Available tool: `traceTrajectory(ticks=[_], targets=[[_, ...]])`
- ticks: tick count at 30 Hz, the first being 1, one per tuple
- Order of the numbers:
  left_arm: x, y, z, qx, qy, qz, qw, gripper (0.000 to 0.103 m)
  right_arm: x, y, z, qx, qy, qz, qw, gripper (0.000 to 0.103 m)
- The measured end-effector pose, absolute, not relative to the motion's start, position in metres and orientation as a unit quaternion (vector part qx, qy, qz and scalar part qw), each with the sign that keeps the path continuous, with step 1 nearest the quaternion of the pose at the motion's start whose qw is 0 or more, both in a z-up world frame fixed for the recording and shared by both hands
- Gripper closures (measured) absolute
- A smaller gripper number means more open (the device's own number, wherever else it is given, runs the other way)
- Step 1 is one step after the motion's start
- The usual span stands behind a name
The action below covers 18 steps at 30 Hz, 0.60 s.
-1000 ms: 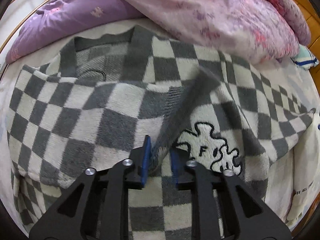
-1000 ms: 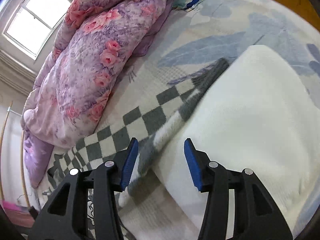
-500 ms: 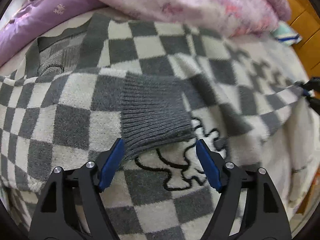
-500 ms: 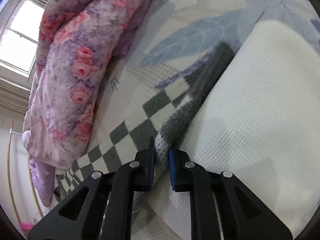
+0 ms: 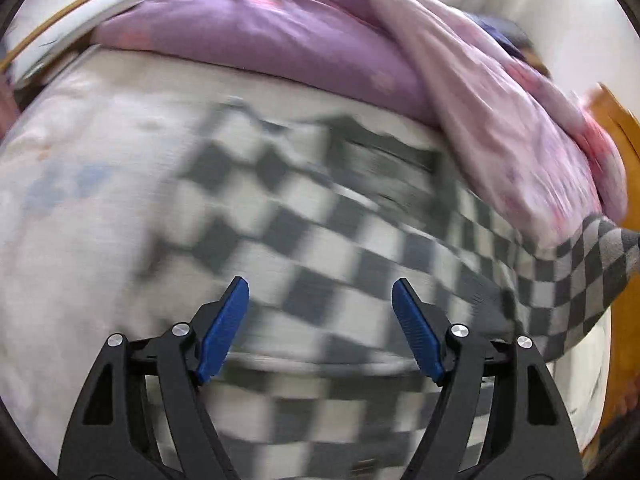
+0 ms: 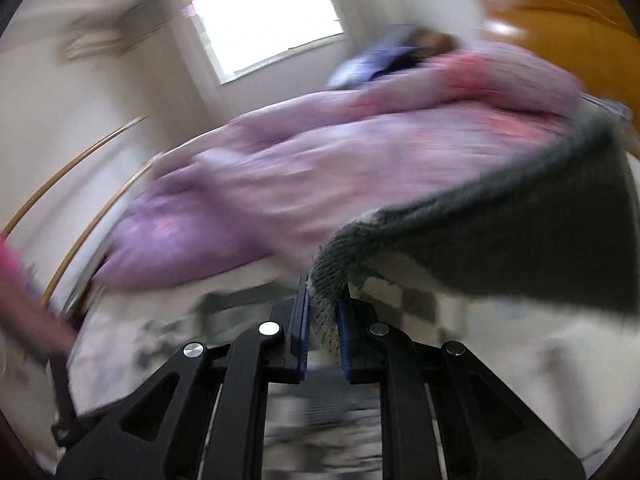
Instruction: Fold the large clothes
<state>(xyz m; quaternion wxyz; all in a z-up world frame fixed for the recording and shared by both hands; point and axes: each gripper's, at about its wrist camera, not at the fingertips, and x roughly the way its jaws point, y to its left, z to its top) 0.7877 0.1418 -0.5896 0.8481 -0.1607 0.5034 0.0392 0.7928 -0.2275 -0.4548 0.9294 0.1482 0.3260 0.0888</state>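
Note:
A grey-and-white checkered sweater [image 5: 360, 248] lies spread on the bed, blurred by motion in the left wrist view. My left gripper [image 5: 320, 304] hovers above it, open, with nothing between its blue pads. At the right edge of that view one sleeve [image 5: 600, 264] is lifted off the bed. In the right wrist view my right gripper [image 6: 323, 312] is shut on the grey ribbed cuff [image 6: 480, 240] of that sleeve, which hangs raised and stretches away to the right.
A purple and pink floral quilt [image 5: 460, 80] is heaped along the far side of the bed. A wooden headboard [image 5: 616, 128] stands at the right. A curved brass rail [image 6: 76, 168] and a window [image 6: 264, 16] lie beyond the bed.
The left gripper let go of a sleeve cuff, opened wide and swung left over the sweater. The right gripper closed on the other cuff and lifted it off the bed, tilting upward.

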Motion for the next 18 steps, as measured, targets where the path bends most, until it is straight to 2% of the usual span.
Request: traceTrajectory(ticks=[3,5,9,12,15,18], targets=[[0.773,0.191,-0.580,-0.163,0.494,0.066,0.851,0.028,0.791,-0.123,-0.471,0.117,0.349,0.156,0.916,0.091],[0.763,0.216,-0.578,-0.160,0.495,0.077,0.851,0.028,0.790,-0.067,-0.493,0.090,0.381,0.182,0.902,0.087],[0.742,0.259,-0.583,-0.169,0.503,0.097,0.842,0.028,0.795,0.032,-0.581,-0.011,0.532,0.201,0.823,0.082],[0.729,0.274,-0.590,-0.186,0.504,0.102,0.837,0.028,0.782,0.047,-0.599,-0.033,0.555,0.203,0.806,0.076],[0.729,0.273,-0.597,-0.195,0.507,0.092,0.834,0.028,0.772,0.028,-0.582,-0.017,0.528,0.219,0.820,0.070],[0.741,0.257,-0.600,-0.182,0.511,0.075,0.837,0.028,0.774,-0.010,-0.561,0.005,0.501,0.212,0.839,0.070]])
